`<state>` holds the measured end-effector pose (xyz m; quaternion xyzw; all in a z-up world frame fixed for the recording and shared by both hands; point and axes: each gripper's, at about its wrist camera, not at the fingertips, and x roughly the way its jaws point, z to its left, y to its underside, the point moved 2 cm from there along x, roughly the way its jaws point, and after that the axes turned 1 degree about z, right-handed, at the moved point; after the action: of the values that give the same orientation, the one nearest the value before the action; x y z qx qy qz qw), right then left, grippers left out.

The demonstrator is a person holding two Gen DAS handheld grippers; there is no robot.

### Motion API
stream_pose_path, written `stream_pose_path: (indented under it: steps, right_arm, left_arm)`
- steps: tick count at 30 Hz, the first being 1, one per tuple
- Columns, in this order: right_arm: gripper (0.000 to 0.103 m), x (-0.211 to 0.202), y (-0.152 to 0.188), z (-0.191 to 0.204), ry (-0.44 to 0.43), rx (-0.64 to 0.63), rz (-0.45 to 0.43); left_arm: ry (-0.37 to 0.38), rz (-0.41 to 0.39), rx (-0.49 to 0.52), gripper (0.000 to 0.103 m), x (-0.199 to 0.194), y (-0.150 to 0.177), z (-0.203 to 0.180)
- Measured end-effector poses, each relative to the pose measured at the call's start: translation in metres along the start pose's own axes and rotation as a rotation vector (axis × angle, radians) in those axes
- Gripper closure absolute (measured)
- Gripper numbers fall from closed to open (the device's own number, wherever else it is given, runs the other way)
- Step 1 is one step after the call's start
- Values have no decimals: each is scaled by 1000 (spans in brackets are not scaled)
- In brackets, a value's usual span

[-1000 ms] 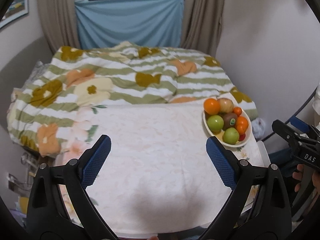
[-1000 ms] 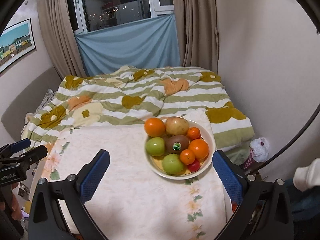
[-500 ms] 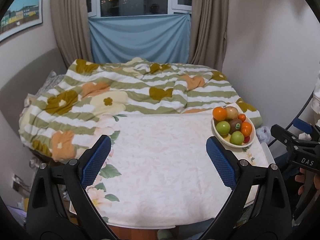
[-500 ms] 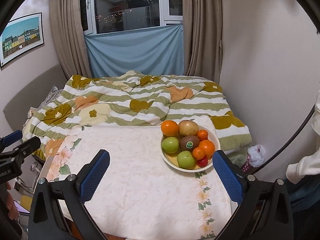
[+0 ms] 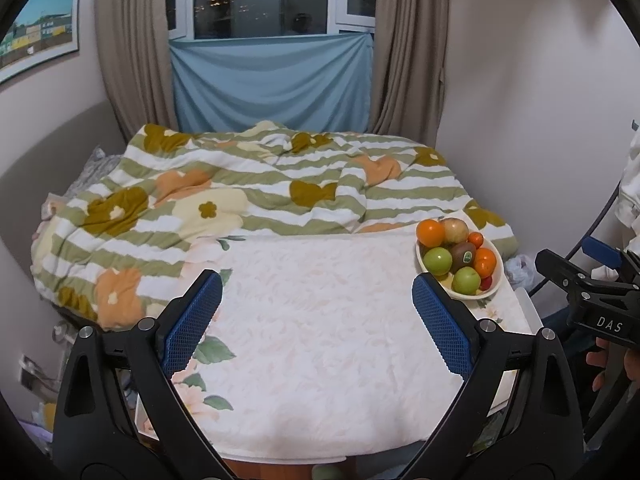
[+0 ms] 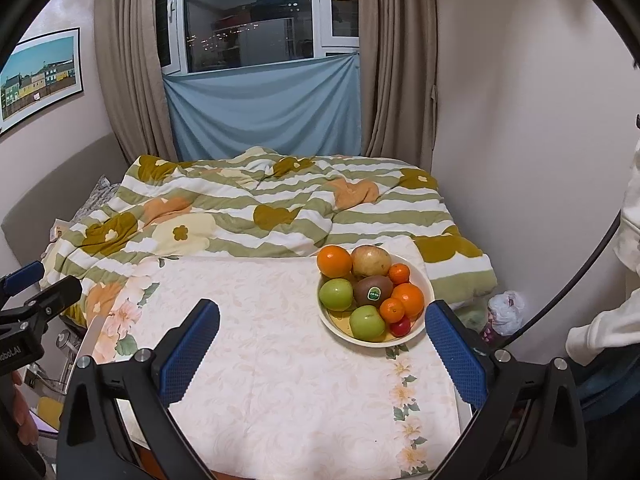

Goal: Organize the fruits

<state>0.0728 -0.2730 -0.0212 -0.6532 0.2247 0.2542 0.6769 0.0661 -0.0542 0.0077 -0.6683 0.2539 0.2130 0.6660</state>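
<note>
Striped in green and white, with orange and brown flowers, a quilt (image 6: 256,204) is lying over the bed behind the worktop (image 6: 288,392). The worktop is wearing a pale floral cloth, and most of this cloth is staying bare.

Near the right far corner of the worktop a cream bowl (image 6: 425,280) is sitting, full of fruits. In the right wrist view, an orange (image 6: 334,261) and a yellowish fruit (image 6: 371,261) are lying at the back of the bowl, with a small tangerine (image 6: 399,273) beside them. A kiwi (image 6: 373,289) with a green sticker is resting in the middle, touching a green apple (image 6: 336,294) on its left and a second orange (image 6: 409,299) on its right. At the front a second apple (image 6: 367,322), a second tangerine (image 6: 391,309) and a small red fruit (image 6: 400,326) are lying together.

The left gripper (image 5: 316,320) is hovering above the bare cloth, with its blue pads wide apart and nothing between them. The right gripper (image 6: 322,354) is hovering just in front of the bowl, also spread wide and carrying nothing.
</note>
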Motion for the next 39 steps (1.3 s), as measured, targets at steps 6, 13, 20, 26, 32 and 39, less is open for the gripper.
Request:
stream_pose_path:
  steps: [6, 13, 20, 26, 32, 39]
  right_arm:
    - [1, 0, 0, -1, 1, -2, -1]
    - [1, 3, -1, -4, 1, 2, 3]
    - [1, 3, 0, -4, 2, 2, 3]
    - [1, 6, 0, -6, 6, 5, 4]
    - [1, 6, -1, -7, 7, 4, 2]
    - [1, 6, 0, -6, 6, 2, 3]
  left_arm:
    - [3, 1, 1, 0, 4, -2, -2]
    - [6, 4, 4, 0, 8, -4, -2]
    - [10, 8, -1, 0, 11, -3, -1]
    - [22, -5, 6, 0, 10, 2, 2]
    - [22, -6, 7, 0, 8, 6, 4]
    - [15, -2, 6, 0, 7, 8, 7]
